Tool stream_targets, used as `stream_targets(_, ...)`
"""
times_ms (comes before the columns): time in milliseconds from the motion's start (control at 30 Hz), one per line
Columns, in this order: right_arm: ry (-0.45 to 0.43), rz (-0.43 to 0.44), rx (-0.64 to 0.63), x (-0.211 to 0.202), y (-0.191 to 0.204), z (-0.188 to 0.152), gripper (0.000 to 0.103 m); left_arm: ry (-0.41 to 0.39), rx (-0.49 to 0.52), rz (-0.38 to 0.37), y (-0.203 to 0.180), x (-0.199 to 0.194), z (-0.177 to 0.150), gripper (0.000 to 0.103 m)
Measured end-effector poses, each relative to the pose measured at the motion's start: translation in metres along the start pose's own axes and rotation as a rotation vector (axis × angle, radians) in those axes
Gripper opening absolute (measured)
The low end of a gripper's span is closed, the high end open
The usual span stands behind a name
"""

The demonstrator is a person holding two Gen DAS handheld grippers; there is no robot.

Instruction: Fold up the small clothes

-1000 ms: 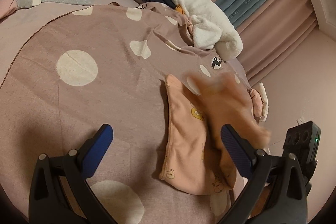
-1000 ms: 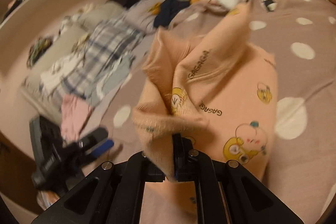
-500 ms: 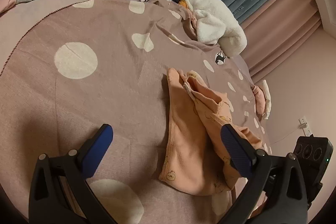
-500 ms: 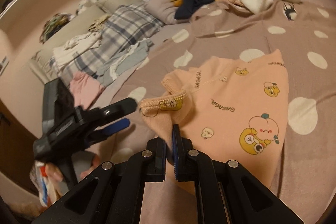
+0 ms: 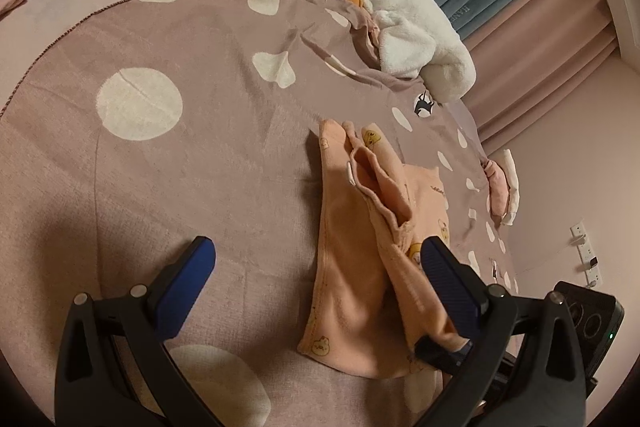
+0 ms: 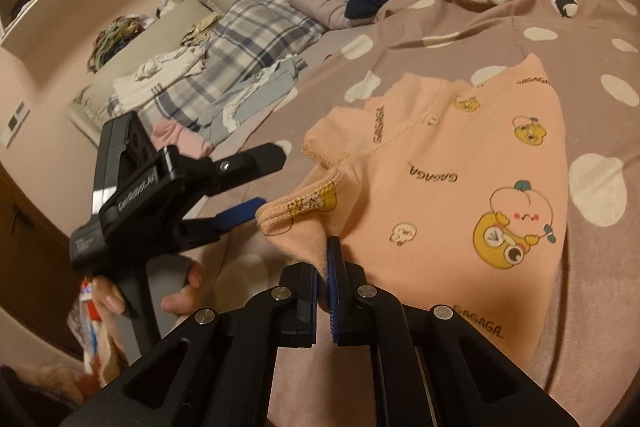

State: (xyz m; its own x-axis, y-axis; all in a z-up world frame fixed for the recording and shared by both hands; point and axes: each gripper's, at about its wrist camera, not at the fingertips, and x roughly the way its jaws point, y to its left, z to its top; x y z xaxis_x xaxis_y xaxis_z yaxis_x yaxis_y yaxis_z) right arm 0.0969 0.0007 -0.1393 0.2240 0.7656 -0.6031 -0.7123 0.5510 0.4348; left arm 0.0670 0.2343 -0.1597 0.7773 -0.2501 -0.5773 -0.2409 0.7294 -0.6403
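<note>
on the polka-dot blanket (image 6: 500, 27), right gripper (image 6: 324, 267) pinches the peach garment (image 6: 460, 155)'s cuffed edge; left gripper (image 5: 316, 279) gapes empty. lay that fold flat before letting go.

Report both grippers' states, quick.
Left gripper: open, holding nothing.
Right gripper: shut on a fold of the peach garment.
</note>
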Motion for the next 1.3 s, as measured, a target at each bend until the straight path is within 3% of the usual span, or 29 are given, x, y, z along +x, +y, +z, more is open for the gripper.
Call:
stream_targets(267,0.060,0.063,-0.003,0.008,-0.002,-0.011,0.011,0.017,0.009,0.013,-0.002,0.007,-0.001,0.103)
stream_targets(400,0.108,0.170,0.013,0.003,-0.002,-0.014,0.015,0.039,0.017,0.017,-0.003,0.012,-0.002,0.103)
stream_targets(433,0.117,0.197,0.023,0.001,-0.002,-0.014,0.020,0.047,0.017,0.012,-0.003,0.013,-0.002,0.103)
stream_targets(467,0.116,0.211,0.030,-0.002,-0.001,-0.014,0.040,0.059,0.018,0.002,-0.003,0.015,-0.002,0.103)
stream_targets(500,0.100,0.192,0.026,-0.007,0.000,-0.012,0.069,0.067,0.019,-0.007,-0.004,0.016,-0.002,0.103)
stream_targets(567,0.052,0.115,0.020,-0.018,0.001,-0.010,0.089,0.092,0.030,-0.039,-0.006,0.019,-0.003,0.103)
stream_targets(600,0.020,0.086,0.028,-0.025,0.000,-0.008,0.089,0.102,0.035,-0.054,-0.007,0.020,-0.002,0.103)
stream_targets(733,-0.042,0.107,0.101,-0.047,-0.016,0.001,0.096,0.142,0.021,-0.133,-0.010,0.025,-0.003,0.103)
stream_targets(833,-0.074,-0.001,0.162,-0.058,-0.034,0.007,0.097,0.206,0.005,-0.190,-0.012,0.034,-0.005,0.103)
stream_targets(933,-0.085,-0.041,0.224,-0.061,-0.055,0.012,0.097,0.252,-0.006,-0.238,-0.015,0.040,-0.008,0.103)
stream_targets(1100,-0.029,0.016,0.407,-0.051,-0.098,0.015,0.097,0.333,0.067,-0.275,-0.032,0.055,-0.017,0.103)
stream_targets(1300,-0.001,0.074,0.481,-0.034,-0.119,0.011,0.097,0.388,0.077,-0.356,-0.041,0.066,-0.022,0.103)
